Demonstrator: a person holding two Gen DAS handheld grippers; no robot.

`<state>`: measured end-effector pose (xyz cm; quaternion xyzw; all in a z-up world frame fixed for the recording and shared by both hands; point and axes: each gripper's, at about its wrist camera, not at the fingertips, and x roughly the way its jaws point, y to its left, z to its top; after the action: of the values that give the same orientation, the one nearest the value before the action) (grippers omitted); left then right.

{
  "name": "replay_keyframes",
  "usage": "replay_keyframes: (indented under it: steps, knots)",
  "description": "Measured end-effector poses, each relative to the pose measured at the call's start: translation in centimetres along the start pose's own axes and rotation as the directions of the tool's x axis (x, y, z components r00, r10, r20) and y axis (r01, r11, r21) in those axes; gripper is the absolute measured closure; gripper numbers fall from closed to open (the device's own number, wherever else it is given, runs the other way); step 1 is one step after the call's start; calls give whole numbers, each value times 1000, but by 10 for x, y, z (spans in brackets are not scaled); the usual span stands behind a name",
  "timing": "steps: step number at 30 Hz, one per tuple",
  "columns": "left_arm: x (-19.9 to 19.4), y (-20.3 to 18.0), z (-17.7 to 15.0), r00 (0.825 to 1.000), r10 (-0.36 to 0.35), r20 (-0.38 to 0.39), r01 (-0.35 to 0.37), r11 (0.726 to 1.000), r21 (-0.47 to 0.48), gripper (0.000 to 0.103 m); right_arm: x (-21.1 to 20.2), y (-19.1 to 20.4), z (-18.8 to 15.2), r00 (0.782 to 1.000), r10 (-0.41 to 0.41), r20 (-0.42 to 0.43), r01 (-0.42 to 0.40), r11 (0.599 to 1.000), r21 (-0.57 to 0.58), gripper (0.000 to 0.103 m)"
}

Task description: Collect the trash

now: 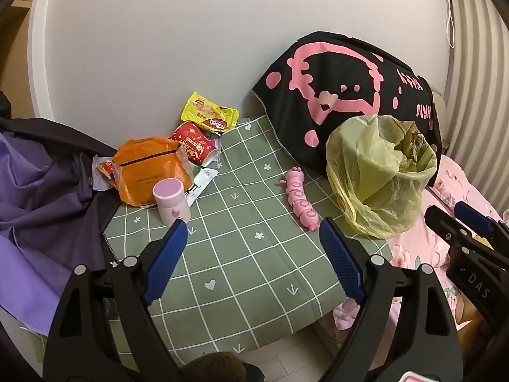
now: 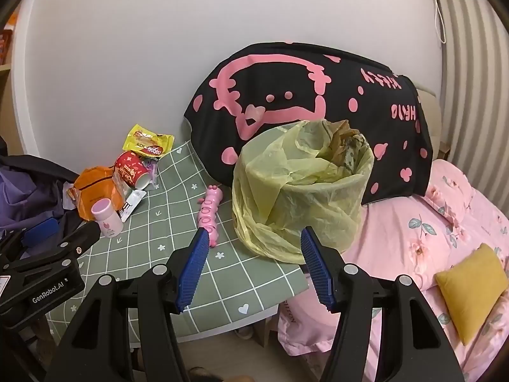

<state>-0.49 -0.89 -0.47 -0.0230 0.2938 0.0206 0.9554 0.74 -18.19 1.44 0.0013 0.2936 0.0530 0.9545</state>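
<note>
**Trash clustered at wall; both grippers idle**

While both tools hang above the green checked cloth [image 1: 248, 254], nothing sits between their fingers: the left gripper [image 1: 253, 226] has its jaws spread wide and empty, and the right gripper [image 2: 254, 234] likewise stands parted and grips nothing.

Containers: one bin [image 2: 305, 191] lined with a yellow-green plastic bag stands at the cloth's right edge, beside the pink floral bedding [image 2: 429, 222]. Crumpled brownish waste shows inside near its far rim; the rest of the contents cannot be made out. One red paper cup [image 1: 192, 143] lies on its side, mouth toward the camera, interior not visible. One small pink-lidded jar [image 1: 171, 200] stands upright and closed.

Writing: the yellow snack wrapper [image 1: 210, 113] reads "nabati", upside down. The black-and-pink pillow [image 2: 305, 102] carries a cartoon face and inverted pink lettering. The left tool's body reads "GenRobot.AI" in the right wrist view.

Count of trash, all at the far left by the wall: one yellow wrapper, one red cup, one orange bag [image 1: 149, 168], one white sachet [image 1: 200, 184]. One pink caterpillar toy [image 1: 300, 200] lies mid-cloth, just left of the bin.
</note>
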Motion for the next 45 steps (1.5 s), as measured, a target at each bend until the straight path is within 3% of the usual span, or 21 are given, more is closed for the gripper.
replay_keyframes:
  steps: [5, 28, 45]
  knots:
    - [6, 13, 7, 1000, 5, -19, -6, 1000, -12, 22, -2, -1, 0, 1000, 1, -1, -1, 1000, 2, 46]
    - [7, 5, 11, 998, -60, -4, 60, 998, 25, 22, 2, -7, -1, 1000, -16, -2, 16, 1000, 25, 46]
    - [9, 8, 14, 998, -62, -8, 63, 998, 18, 22, -1, -5, 2, 1000, -23, 13, 22, 999, 28, 46]
